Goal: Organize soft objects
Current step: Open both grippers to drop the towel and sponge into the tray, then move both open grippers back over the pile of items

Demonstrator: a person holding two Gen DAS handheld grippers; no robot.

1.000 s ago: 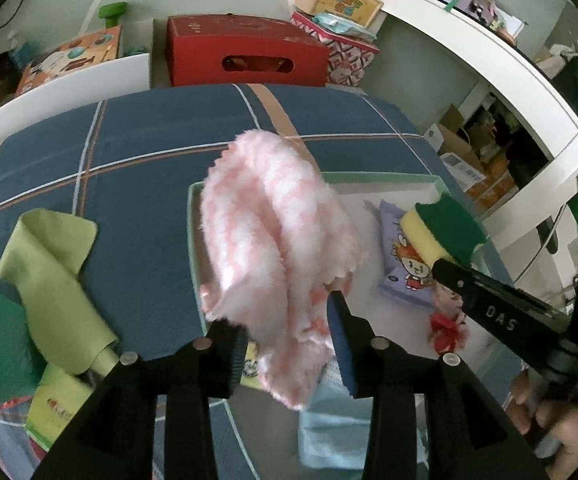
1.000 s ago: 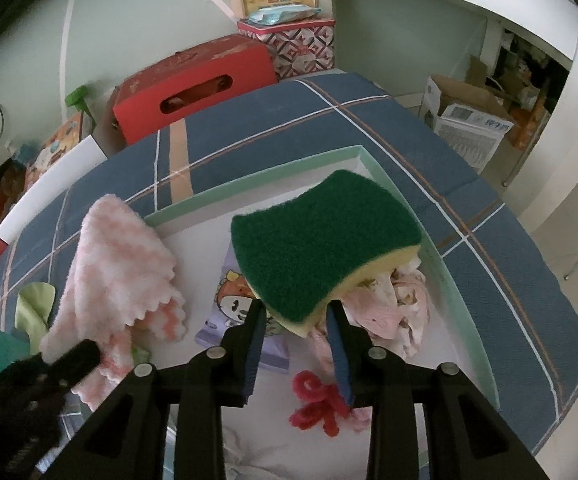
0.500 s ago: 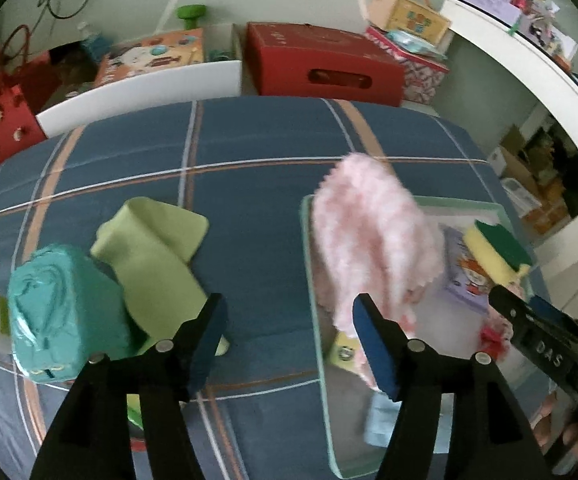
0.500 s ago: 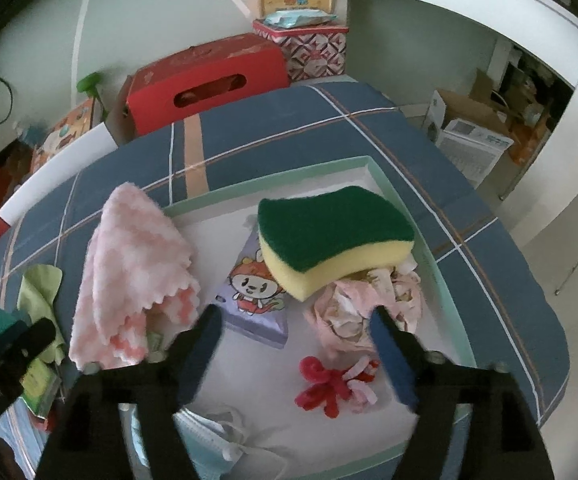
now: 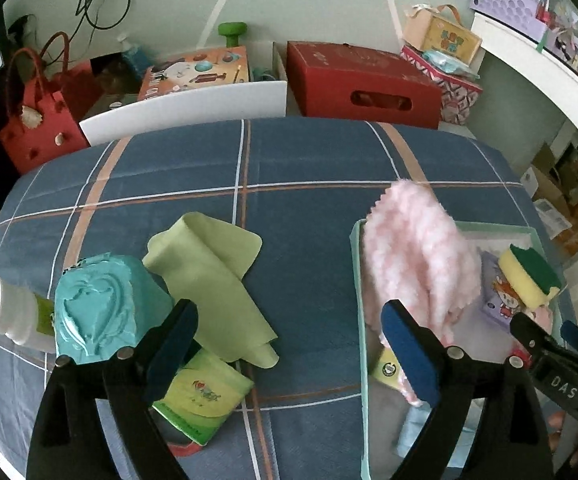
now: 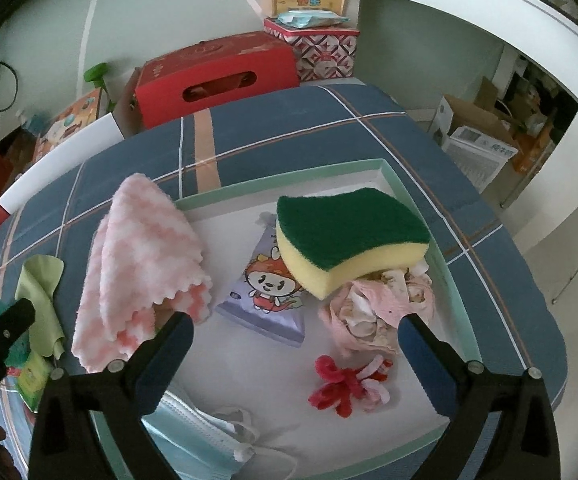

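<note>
A pink fluffy cloth (image 5: 413,256) (image 6: 141,268) drapes over the left rim of the pale green tray (image 6: 289,178) (image 5: 356,280). A green-and-yellow sponge (image 6: 349,236) (image 5: 531,276) rests in the tray on a crumpled pink cloth (image 6: 377,312), beside a purple cartoon pouch (image 6: 267,292). My left gripper (image 5: 289,344) is open and empty above the blue tablecloth. My right gripper (image 6: 293,352) is open and empty above the tray. A light green cloth (image 5: 213,280) (image 6: 43,300) lies on the table left of the tray.
On the table's left are a teal wrapped item (image 5: 97,312), a white-capped bottle (image 5: 13,312) and a green packet (image 5: 201,396). The tray also holds a red-pink hair tie (image 6: 349,384) and a blue face mask (image 6: 205,436). A red box (image 5: 361,84) stands behind the table.
Both grippers opened: the left let go of the pink cloth, the right let go of the sponge. Both pulled back and the left swung left.
</note>
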